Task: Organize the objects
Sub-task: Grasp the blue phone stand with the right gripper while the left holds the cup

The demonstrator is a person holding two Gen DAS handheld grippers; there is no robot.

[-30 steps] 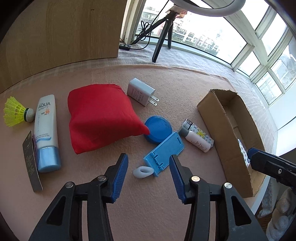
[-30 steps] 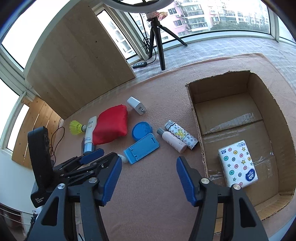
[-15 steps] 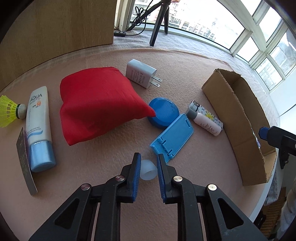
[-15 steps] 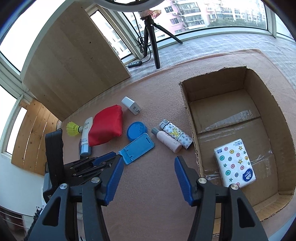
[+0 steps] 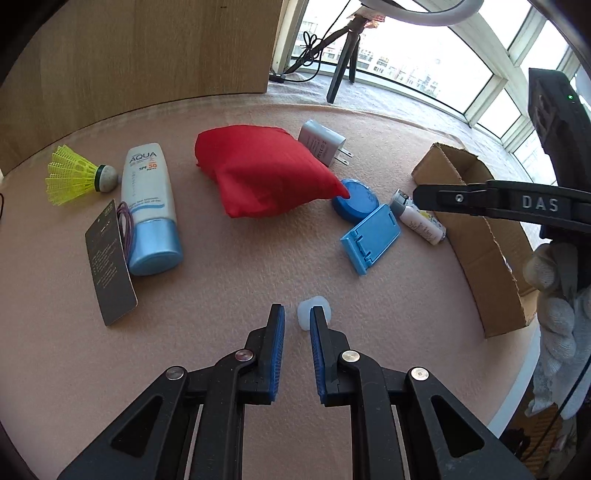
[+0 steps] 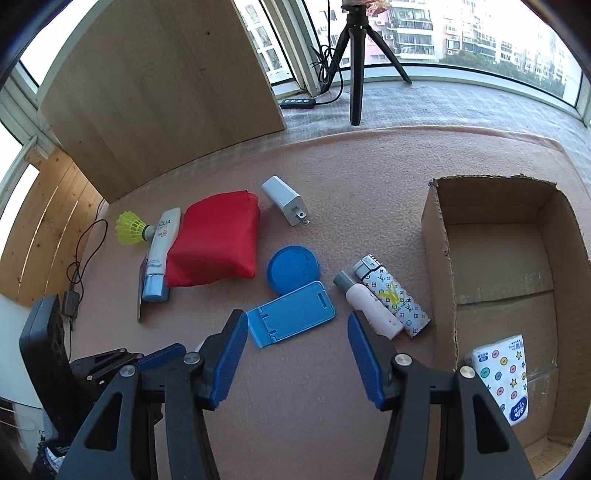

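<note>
— What do we see at our left gripper [image 5: 297, 325]?
— Jaws narrow, small translucent white cap [image 5: 308, 312] at the tips on the pink bench [image 5: 221, 295]; whether gripped, we cannot tell.
— Our right gripper [image 6: 295, 332]?
— Jaws closing, empty, above the blue plastic phone stand [image 6: 291, 314]

Tripod [image 6: 356, 70] beside wooden panel [image 6: 159, 88]

past my tongs a wood board [image 6: 159, 92] stands by big bright windows [image 6: 461, 33], a black tripod [image 6: 356, 62] beside it.
</note>
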